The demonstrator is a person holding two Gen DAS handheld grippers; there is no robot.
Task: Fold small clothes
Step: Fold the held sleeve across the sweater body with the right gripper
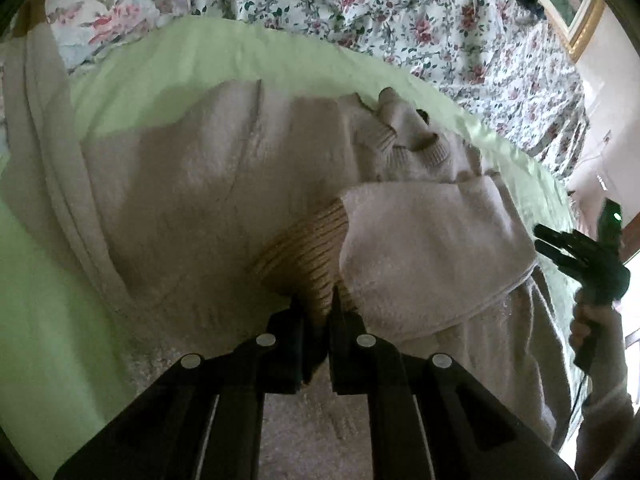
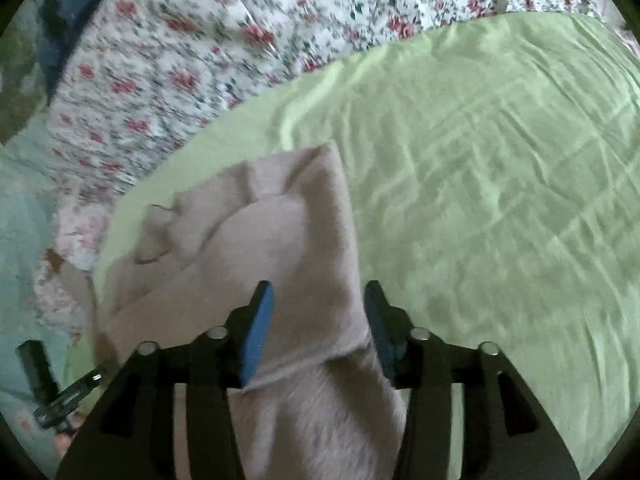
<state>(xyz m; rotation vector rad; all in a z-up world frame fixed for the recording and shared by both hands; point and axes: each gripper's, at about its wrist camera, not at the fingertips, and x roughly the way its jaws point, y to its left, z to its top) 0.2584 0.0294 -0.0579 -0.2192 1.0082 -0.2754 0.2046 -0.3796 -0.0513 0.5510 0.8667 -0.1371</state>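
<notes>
I'm partway through folding a small beige sweater (image 1: pixel 208 184) that lies on the green sheet (image 1: pixel 132 80) of the bed, filling the middle of the left wrist view, collar toward the upper right of that frame. My left gripper (image 1: pixel 314 304) has its fingers pressed together on the ribbed cuff (image 1: pixel 304 248) at lower centre, so I judge this to be the sleeve-folding step: the sleeve (image 1: pixel 420 240) runs from the cuff across the body toward the right of the frame.

In the right wrist view the right gripper (image 2: pixel 318 296) sits at lower centre with its blue-padded fingers (image 2: pixel 258 332) spread wide, one on each side of a folded edge of the sweater (image 2: pixel 280 240). They pinch nothing; whether the pads touch the knit I cannot tell. That gripper also shows at the right edge of the left view, held up in the person's right hand (image 1: pixel 588 320), beside the sweater's side.

Next, I think, the cuff needs laying flat across the chest and releasing, without dragging the body fabric; then the right fingers would have to close on the side edge to bring it over. The knit looks soft and thick, so it may bunch if pulled quickly. The floral quilt (image 1: pixel 400 20) lies beyond the sheet, along the top of both frames.
</notes>
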